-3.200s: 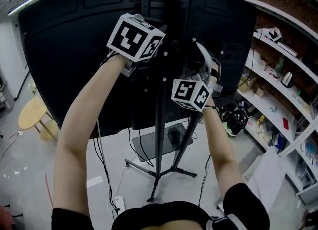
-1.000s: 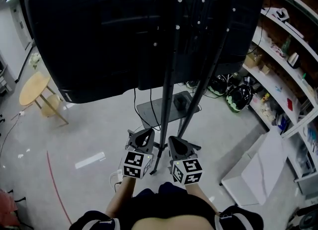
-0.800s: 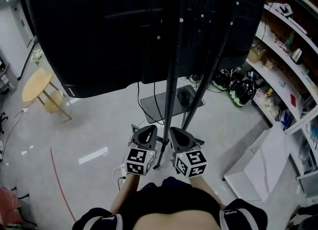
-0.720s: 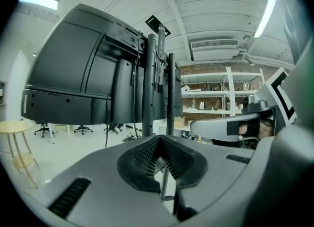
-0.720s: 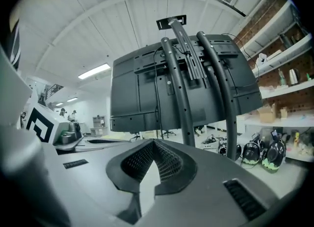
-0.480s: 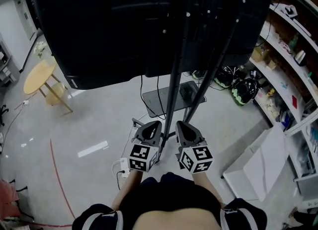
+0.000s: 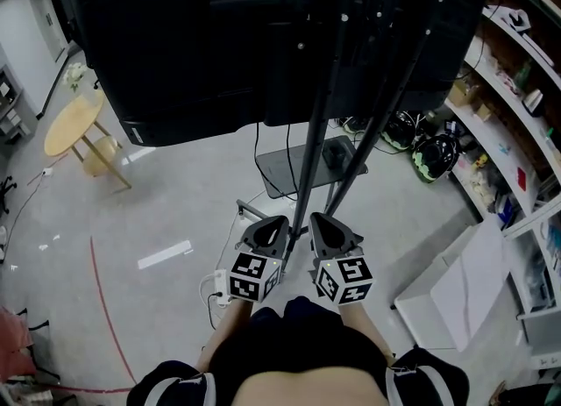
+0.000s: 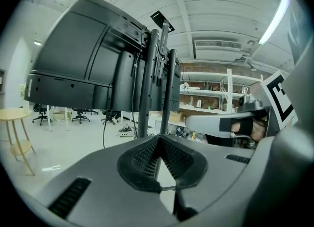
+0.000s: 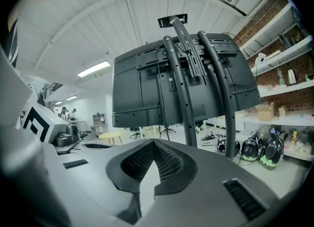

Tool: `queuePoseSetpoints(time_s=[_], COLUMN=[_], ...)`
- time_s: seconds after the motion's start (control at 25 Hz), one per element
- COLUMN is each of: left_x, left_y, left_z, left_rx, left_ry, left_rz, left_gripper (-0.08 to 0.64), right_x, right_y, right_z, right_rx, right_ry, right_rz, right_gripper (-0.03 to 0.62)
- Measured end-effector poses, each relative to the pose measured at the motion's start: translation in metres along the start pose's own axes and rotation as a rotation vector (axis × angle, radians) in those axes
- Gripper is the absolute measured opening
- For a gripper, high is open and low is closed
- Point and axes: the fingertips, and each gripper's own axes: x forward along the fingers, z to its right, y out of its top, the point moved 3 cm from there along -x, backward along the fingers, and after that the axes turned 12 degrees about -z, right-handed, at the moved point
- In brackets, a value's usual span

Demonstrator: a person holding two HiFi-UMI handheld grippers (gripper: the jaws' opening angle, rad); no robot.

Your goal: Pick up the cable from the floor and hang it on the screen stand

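Screen stand (image 7: 317,146) base partly behind left gripper (image 7: 268,227), right gripper (image 7: 330,225); fingers (image 8: 141,160) closed, empty.

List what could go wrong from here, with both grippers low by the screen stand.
1. The screen stand's legs spread right ahead of the left gripper and right gripper; a step forward might trip on them.
2. A power strip lies on the floor near the left gripper and could be kicked.
3. A black cable hangs loose below the screen and may snag.
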Motion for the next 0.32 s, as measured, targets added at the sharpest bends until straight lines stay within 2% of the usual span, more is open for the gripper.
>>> queuePoseSetpoints(time_s=[0.32], left_x=[-0.023], left_y=[-0.017], left_z=[-0.006], left_rx=[-0.022], left_ry=[-0.006], left_rz=[-0.029], left_gripper=[0.0], right_x=[-0.007], right_y=[-0.009], right_z=[-0.01], right_rx=[0.015], right_ry=[-0.031], right_rz=[0.002], right_gripper=[0.023])
